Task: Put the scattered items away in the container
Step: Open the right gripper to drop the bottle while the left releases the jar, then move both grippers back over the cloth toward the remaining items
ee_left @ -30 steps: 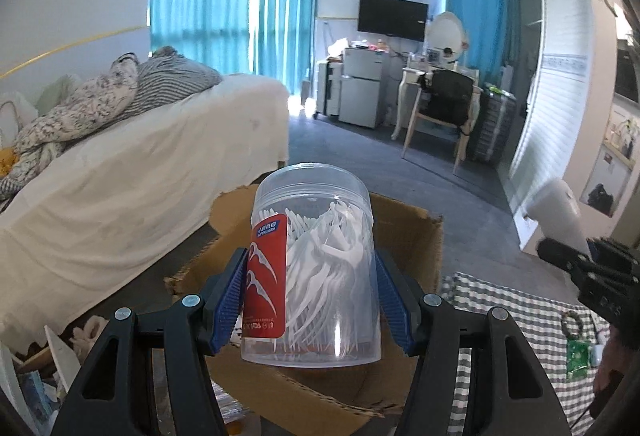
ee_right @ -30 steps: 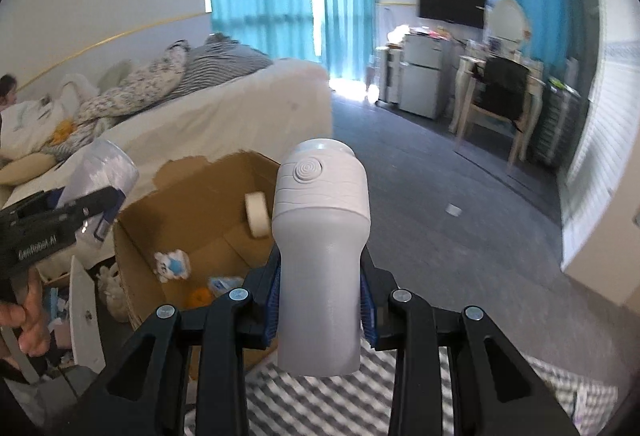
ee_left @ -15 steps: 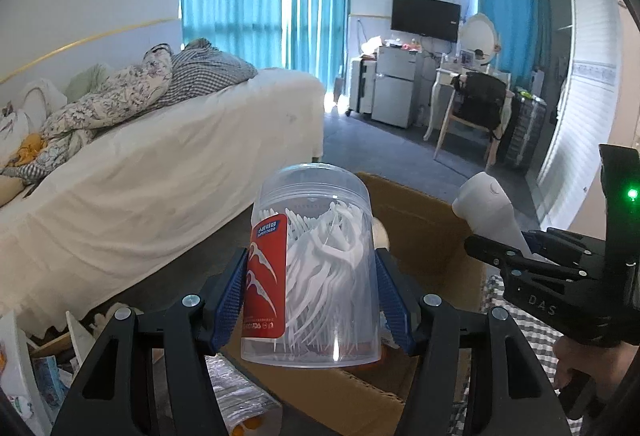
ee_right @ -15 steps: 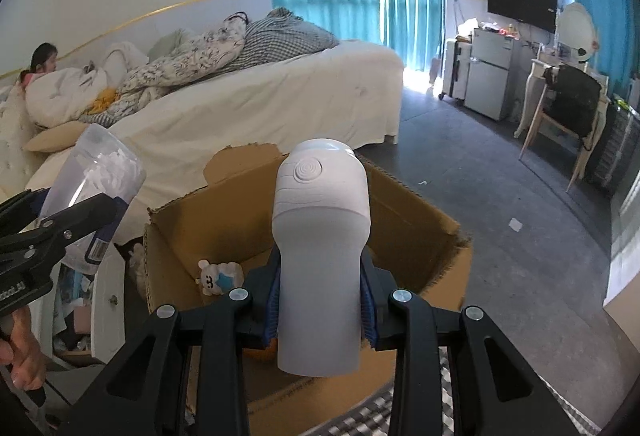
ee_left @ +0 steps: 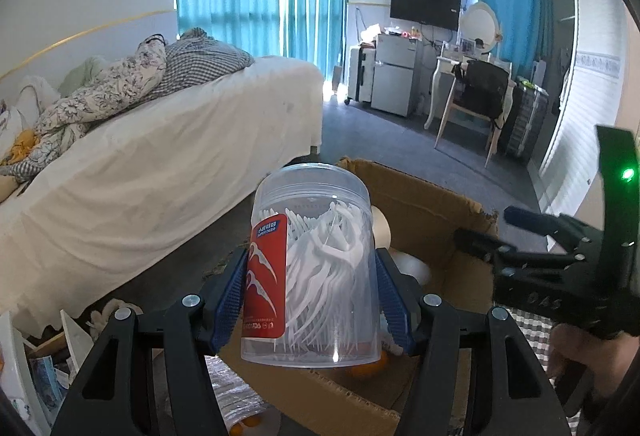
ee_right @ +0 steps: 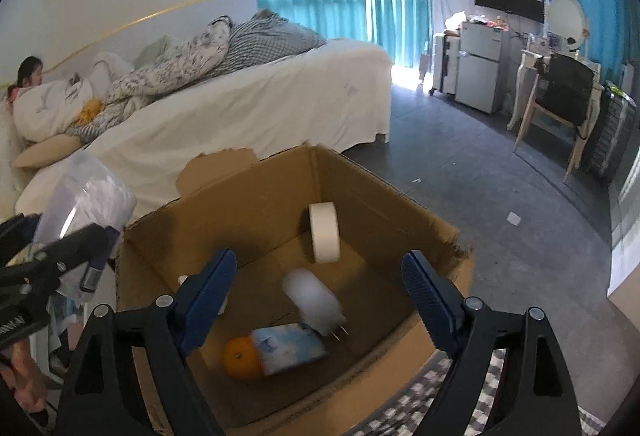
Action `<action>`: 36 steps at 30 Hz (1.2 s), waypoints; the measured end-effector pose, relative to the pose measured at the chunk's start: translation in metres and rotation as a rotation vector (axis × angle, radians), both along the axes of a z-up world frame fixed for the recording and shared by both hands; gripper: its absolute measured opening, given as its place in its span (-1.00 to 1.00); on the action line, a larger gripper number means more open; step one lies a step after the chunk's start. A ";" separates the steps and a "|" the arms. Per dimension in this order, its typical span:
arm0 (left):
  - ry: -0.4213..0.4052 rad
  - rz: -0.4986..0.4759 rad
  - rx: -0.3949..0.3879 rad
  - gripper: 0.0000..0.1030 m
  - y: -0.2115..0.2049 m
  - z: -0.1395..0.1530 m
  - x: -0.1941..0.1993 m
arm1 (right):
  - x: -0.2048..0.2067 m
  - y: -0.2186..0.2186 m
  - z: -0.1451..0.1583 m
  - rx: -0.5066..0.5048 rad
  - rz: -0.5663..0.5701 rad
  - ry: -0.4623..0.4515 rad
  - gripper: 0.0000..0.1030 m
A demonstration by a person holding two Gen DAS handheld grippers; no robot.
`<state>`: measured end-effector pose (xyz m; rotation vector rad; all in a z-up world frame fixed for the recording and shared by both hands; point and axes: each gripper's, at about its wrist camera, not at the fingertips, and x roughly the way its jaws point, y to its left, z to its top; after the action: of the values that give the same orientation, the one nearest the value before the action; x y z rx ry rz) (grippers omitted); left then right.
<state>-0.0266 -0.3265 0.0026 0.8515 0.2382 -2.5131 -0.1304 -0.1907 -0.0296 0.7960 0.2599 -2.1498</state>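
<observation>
Your way into the cardboard box [ee_right: 248, 204] is open above; tape roll [ee_right: 324, 238], bottle [ee_right: 314, 300], probably blurred, crowd its floor.

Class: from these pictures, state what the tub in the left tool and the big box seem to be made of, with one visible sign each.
Tub: apparently clear glossy plastic; the white picks inside show through. Box: brown matte cardboard, judging by torn, ragged edges.

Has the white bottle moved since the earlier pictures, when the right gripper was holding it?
Yes. The white bottle has left the right gripper, whose jaws now stand open, and has dropped into the cardboard box, near the tape roll.
</observation>
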 end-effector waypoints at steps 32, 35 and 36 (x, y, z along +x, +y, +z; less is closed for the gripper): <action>-0.013 -0.189 -0.050 1.00 0.068 -0.010 -0.069 | -0.002 0.183 0.043 -0.018 -0.367 0.065 0.75; -0.015 -0.227 -0.058 1.00 0.090 -0.007 -0.074 | 0.004 0.212 0.047 -0.020 -0.424 0.074 0.79; -0.017 -0.240 -0.062 1.00 0.096 -0.007 -0.076 | 0.005 0.219 0.047 -0.021 -0.439 0.075 0.79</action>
<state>-0.1030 -0.2303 -0.0040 0.9246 0.0542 -2.7168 -0.1250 0.0287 0.0178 0.8185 0.1060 -2.5917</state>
